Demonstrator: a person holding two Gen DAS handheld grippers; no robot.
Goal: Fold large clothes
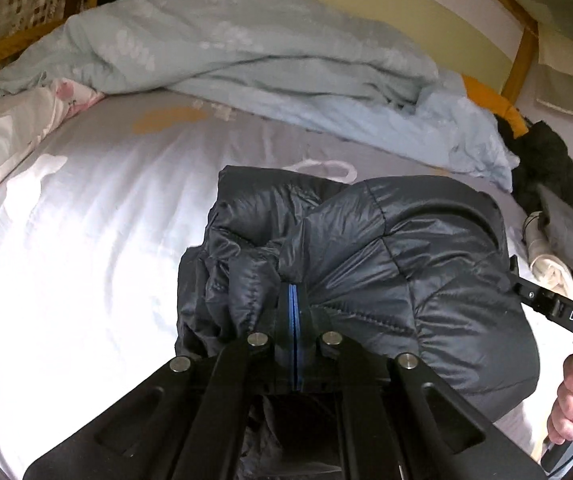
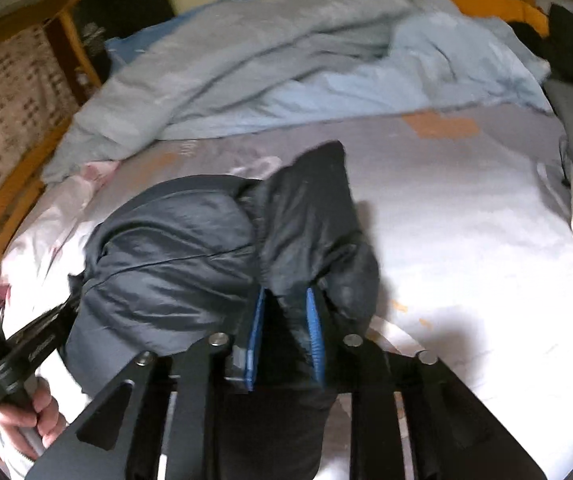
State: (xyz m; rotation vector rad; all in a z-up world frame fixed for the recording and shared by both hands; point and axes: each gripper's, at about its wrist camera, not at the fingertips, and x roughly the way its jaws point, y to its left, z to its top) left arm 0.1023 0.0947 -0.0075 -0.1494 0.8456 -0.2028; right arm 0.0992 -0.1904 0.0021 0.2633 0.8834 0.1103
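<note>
A dark quilted puffer jacket [image 1: 386, 256] lies bunched on the white bed sheet [image 1: 86, 260]. My left gripper [image 1: 293, 300] is shut, its blue pads pressed together on a fold of the jacket near its edge. In the right wrist view the jacket [image 2: 174, 248] lies left of centre, and my right gripper [image 2: 286, 312] holds a thick flap of it between its blue pads, jaws partly apart around the fabric. Each gripper shows in the other's view, the right one [image 1: 558, 312] at the right edge and the left one [image 2: 26, 348] at the lower left.
A crumpled light-blue duvet [image 1: 246, 60] lies along the far side of the bed. A pink-patterned pillow [image 1: 14, 128] sits at the left. Dark and pale clothes [image 1: 554, 208] are piled at the right. A wooden bed frame [image 2: 14, 200] borders the mattress.
</note>
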